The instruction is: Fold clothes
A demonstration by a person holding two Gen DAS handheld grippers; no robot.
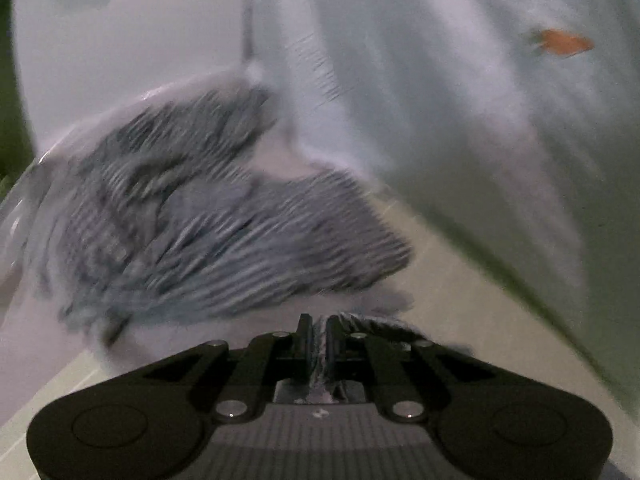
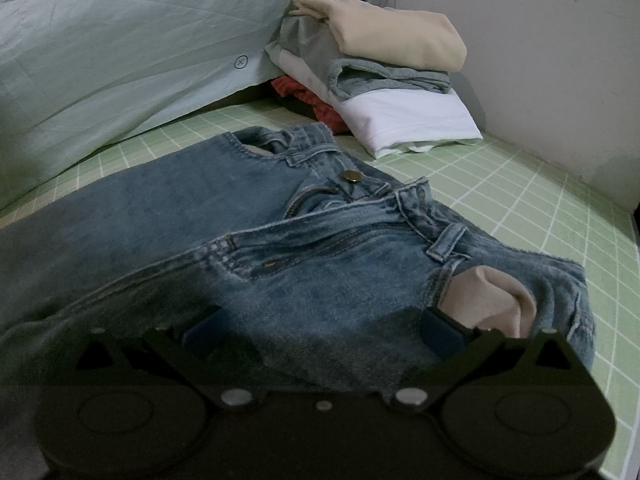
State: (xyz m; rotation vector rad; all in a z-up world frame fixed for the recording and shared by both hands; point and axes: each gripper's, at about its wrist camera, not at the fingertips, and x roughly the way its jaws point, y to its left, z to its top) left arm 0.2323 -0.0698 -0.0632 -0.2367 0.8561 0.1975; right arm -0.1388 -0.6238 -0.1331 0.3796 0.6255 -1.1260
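Observation:
In the left wrist view, my left gripper [image 1: 319,336] is shut on a grey-blue striped garment [image 1: 224,216] and holds it up in front of a pale quilt [image 1: 440,80]; the picture is blurred by motion. In the right wrist view, blue jeans [image 2: 280,248] lie flat on the green checked sheet [image 2: 520,200], waistband away from me, with a pale pocket lining [image 2: 492,296] turned out at the right. My right gripper [image 2: 320,332] is open, its fingers spread wide just over the near part of the jeans.
A stack of folded clothes [image 2: 384,80] stands behind the jeans against a light wall [image 2: 540,60]. A pale green quilt [image 2: 140,40] is heaped at the back left. The sheet's right edge [image 2: 634,240] drops off.

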